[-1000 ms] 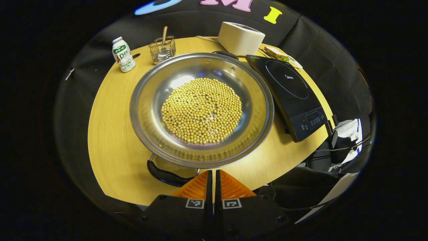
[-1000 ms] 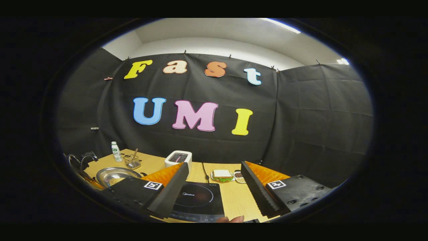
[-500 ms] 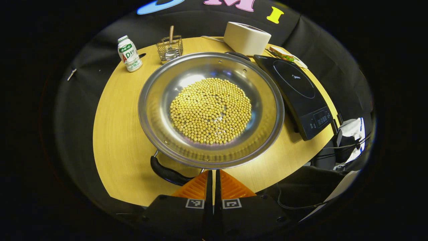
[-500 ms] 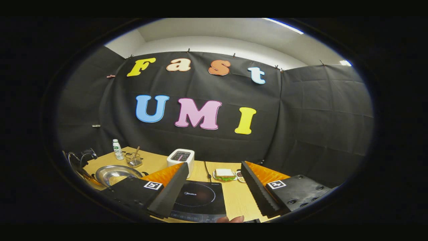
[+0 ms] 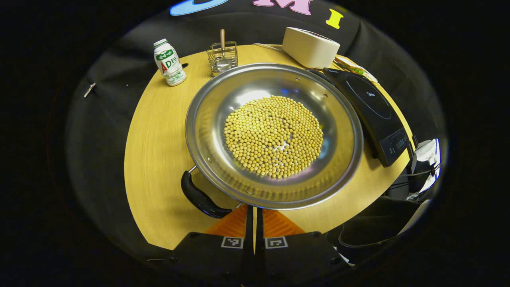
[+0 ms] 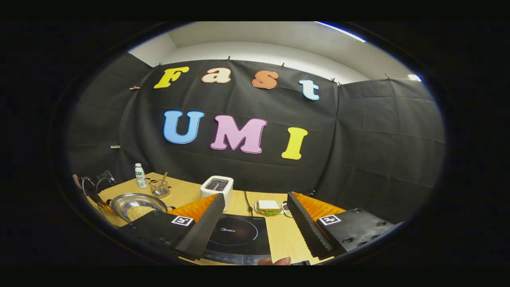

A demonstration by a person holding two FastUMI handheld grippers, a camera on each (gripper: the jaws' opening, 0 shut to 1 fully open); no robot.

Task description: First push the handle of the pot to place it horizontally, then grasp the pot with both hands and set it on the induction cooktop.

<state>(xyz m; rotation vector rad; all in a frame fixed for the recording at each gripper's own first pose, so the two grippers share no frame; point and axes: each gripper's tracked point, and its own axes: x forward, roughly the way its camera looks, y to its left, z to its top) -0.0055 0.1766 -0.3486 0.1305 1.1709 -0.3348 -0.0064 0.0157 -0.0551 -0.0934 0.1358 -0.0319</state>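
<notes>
My left gripper point(image 5: 254, 211) had its fingers pressed together with nothing between them, tips just under the near rim of the pot point(image 5: 274, 135), and the black near handle point(image 5: 199, 197) sat just to their left, apparently touching or nearly so. My right gripper point(image 6: 255, 223) had its fingers spread wide and empty, the induction cooktop point(image 6: 235, 237) lying between and beyond them on the table point(image 5: 159, 139), the pot well off to their left.

I judged the pot stiff, slick steel and fairly heavy with its layer of loose beans point(image 5: 274, 135), which would roll and shift if it tilted. The two handles looked the safest holds; the rim seemed too smooth.

The far handle point(image 5: 316, 73) was mostly hidden behind the rim, so I couldn't tell its angle. Whether my fingertips actually touched the near handle was hard to make out.
</notes>
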